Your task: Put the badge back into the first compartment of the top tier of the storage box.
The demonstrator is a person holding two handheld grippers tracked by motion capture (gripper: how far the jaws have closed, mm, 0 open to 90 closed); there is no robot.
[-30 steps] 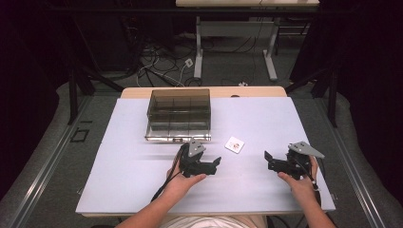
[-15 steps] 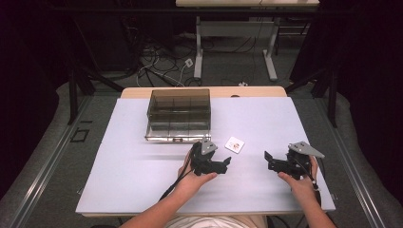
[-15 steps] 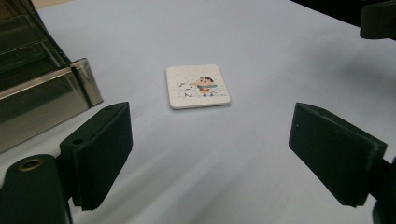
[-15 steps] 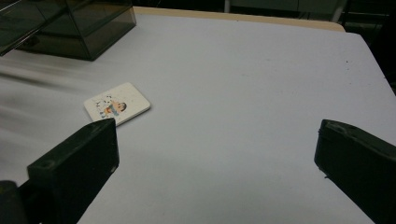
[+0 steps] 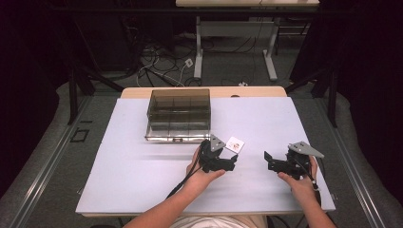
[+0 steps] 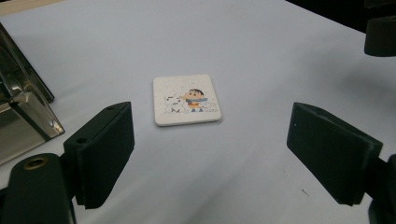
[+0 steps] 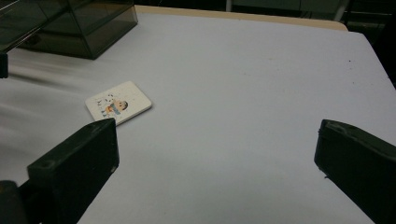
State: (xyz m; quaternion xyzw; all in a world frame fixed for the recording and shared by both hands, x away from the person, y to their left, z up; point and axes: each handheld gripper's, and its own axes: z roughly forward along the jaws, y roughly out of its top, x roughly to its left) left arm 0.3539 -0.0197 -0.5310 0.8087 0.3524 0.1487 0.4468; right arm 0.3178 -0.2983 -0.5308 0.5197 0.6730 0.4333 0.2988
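Observation:
A small white square tile [image 5: 234, 144] with a cartoon picture lies flat on the white table [image 5: 142, 180], just right of centre. My left gripper [image 5: 230, 161] sits close in front of it, a little to its left. In the left gripper view the tile [image 6: 187, 99] lies a short way ahead of the open left gripper [image 6: 210, 140]; its jaws have just been closing, with nothing between them. My right gripper [image 5: 268, 161] rests further right, pointing left. In its own view the right gripper [image 7: 219, 154] stands wide open with nothing between its jaws, and the tile [image 7: 118, 107] lies ahead to the left.
A smoky see-through box [image 5: 178, 114] with several compartments stands at the back of the table, left of the tile; its corner [image 6: 18, 107] shows beside my left jaw. Beyond the table's far edge are cables and desk legs on the floor.
My left hand has slid right across the table, ending close to the tile. The right hand and the tile have stayed where they were.

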